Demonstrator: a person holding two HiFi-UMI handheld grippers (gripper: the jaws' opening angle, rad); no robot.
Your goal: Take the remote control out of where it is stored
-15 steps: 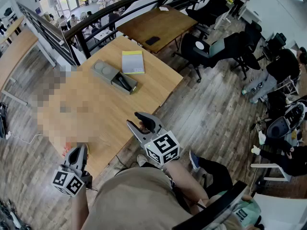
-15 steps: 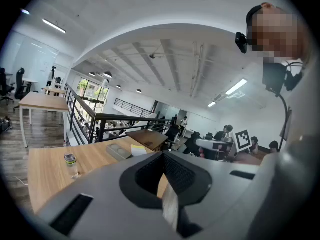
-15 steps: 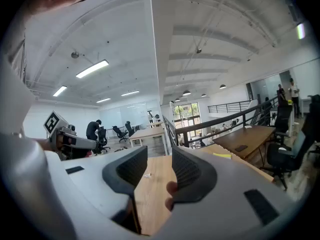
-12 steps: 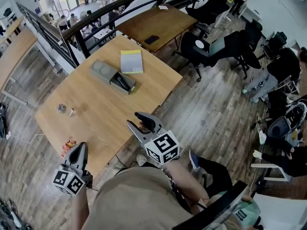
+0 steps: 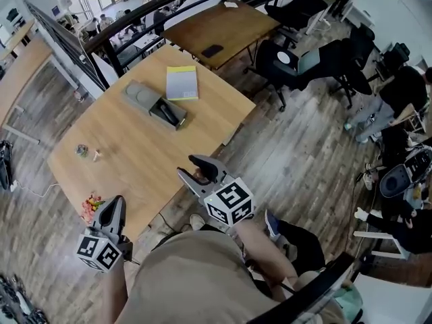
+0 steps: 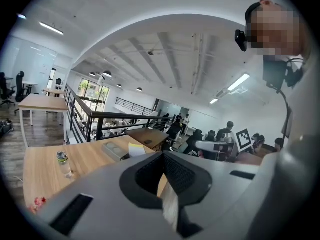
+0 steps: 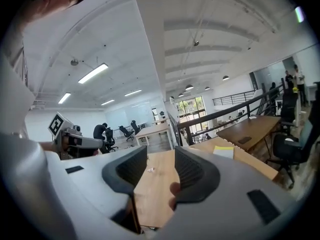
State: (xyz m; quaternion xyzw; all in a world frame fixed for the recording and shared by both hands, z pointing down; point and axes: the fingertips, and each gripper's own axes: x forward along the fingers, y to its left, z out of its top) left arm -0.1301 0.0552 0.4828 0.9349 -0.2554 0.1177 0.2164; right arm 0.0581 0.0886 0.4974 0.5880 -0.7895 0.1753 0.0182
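Since half a second ago the head view has tipped slightly, so the worktop and everything on it sit a little higher and further left, while both grippers keep almost the same spots at its near edge. On the left gripper the jaws are pressed together at the tips, holding nothing. On the right gripper the jaws stand a little apart, with only bare worktop showing in the gap. A small pinkish shape low by one jaw is too unclear to name. The remote control lies well apart from both, near the worktop's far side, aslant in the open end compartment of a grey storage box. A yellow booklet lies just beside that box. Only the head view shows the remote itself. The left gripper view shows box and booklet low beyond its jaws, plus a small bottle standing at the left. The right gripper view catches the booklet, but I cannot pick out the box there. Pink bits lie at the near left corner, just beside the left gripper.
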